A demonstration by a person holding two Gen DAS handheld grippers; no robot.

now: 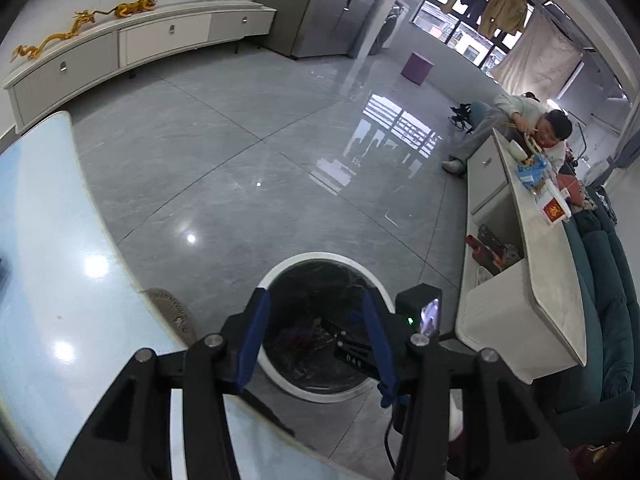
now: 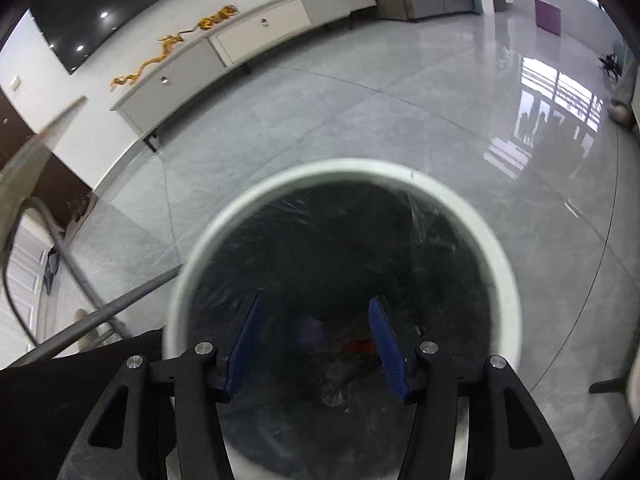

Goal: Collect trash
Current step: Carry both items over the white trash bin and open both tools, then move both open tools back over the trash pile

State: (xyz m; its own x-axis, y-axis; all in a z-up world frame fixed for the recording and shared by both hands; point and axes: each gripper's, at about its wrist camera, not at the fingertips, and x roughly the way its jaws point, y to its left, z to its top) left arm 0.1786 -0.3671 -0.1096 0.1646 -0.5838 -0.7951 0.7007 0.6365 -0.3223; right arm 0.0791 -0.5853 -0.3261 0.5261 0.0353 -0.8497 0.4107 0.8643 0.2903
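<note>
A round white trash bin [image 1: 280, 276] lined with a black bag stands on the grey tiled floor; it also shows in the right wrist view [image 2: 200, 248]. Crumpled trash [image 2: 344, 364], some red and purple, lies at its bottom. My left gripper [image 1: 316, 304] is open and empty above the table edge, pointing at the bin. My right gripper [image 2: 314, 312] is open and empty, directly over the bin's mouth. In the left wrist view the right gripper's black body [image 1: 420, 312] hangs over the bin's right side.
A glossy light-blue table [image 1: 48, 260] is at the left. A long white coffee table [image 1: 536, 264] with food packaging stands right, with a person [image 1: 548, 128] eating and a teal sofa [image 1: 608, 280] behind. A white TV cabinet [image 1: 140, 40] lines the far wall.
</note>
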